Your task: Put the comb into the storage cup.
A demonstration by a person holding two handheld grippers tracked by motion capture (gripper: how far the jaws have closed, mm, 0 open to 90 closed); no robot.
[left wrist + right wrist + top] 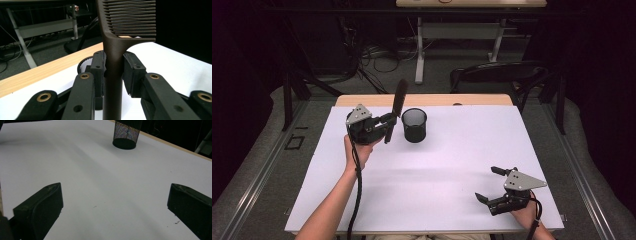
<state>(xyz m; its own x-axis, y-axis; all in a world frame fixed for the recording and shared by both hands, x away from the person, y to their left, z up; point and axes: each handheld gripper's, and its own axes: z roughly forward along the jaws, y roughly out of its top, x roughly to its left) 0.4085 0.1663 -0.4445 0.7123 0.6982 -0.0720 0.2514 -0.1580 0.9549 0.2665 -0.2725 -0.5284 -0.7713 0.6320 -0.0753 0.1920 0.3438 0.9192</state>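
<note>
Beside the mesh cup (414, 125), the left gripper (388, 125) clamps a comb (400, 97) upright.
Its jaws pinch only the handle; the comb could pivot, clip the rim, tipping the cup. Right gripper (492, 186) rests with jaws apart on the desk (437, 170).

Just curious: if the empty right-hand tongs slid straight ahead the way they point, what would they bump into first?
Probably nothing nearby: bare white table lies before the right tongs. The mesh cup stands far ahead, roughly in line.

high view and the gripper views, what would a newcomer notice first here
The dark comb stands upright, clamped by its handle in the left hand-held gripper, just left of the black mesh cup at the back of the white table. The right hand-held gripper rests near the front right, open and empty.
</note>
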